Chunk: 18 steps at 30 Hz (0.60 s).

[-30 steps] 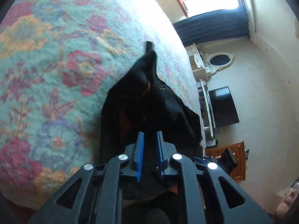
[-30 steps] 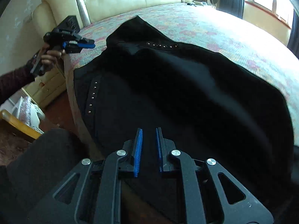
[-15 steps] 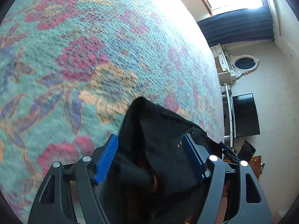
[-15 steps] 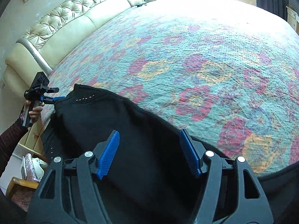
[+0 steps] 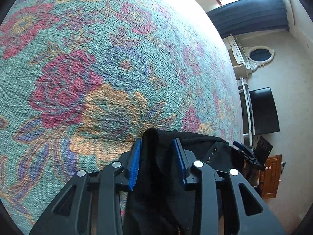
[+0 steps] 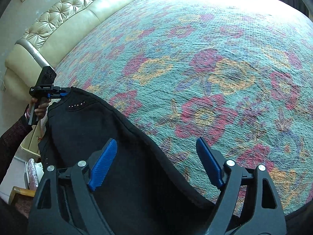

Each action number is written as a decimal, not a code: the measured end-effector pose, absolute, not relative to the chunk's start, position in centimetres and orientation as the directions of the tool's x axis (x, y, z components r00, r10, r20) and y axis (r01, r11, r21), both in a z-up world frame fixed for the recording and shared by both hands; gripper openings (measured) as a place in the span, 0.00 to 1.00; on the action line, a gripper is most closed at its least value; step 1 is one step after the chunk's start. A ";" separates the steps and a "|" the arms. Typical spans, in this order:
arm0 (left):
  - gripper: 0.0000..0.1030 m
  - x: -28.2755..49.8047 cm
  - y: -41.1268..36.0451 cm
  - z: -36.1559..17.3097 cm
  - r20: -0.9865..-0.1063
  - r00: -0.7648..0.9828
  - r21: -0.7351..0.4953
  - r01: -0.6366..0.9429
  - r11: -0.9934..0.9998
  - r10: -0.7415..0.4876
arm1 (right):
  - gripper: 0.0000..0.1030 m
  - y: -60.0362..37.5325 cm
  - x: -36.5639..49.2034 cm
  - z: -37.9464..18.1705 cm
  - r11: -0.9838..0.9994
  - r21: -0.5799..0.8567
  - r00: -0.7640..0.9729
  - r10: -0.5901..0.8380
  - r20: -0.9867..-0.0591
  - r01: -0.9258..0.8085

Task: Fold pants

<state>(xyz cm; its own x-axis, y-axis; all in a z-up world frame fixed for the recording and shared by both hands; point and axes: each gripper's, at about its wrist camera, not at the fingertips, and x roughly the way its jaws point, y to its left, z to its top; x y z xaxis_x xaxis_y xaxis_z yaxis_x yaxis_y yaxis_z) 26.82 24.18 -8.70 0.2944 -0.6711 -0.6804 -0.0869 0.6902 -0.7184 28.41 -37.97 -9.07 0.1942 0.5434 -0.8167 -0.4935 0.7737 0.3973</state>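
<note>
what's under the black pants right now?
The black pants lie on the floral bedspread, which shows all around their far edge. Whatever lies directly beneath the fabric is covered; no other item is visible there.

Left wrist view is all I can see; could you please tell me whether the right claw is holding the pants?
Observer: No, the right claw is open, its jaws having just been opening; the black pants lie beneath it, unpinched.
Operator: Where do the pants lie overall?
Observer: Along the floral bedspread's near edge, spread from the left claw, whose jaws have just been closing on a corner, towards the right claw.
</note>
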 end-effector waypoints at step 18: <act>0.07 25.2 20.0 -4.2 -0.609 0.272 -0.743 0.133 0.655 -0.745 | 0.07 -35.5 23.9 -5.6 0.742 0.308 0.222 0.520 -0.825 -0.595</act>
<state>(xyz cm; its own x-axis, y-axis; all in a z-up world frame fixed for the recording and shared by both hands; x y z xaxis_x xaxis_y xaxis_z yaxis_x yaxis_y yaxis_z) 25.18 20.00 -4.24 0.2717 -0.7455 -0.6087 0.1328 0.6555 -0.7435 23.86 -35.47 -5.59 0.2224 0.5202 -0.8246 -0.5953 0.7423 0.3077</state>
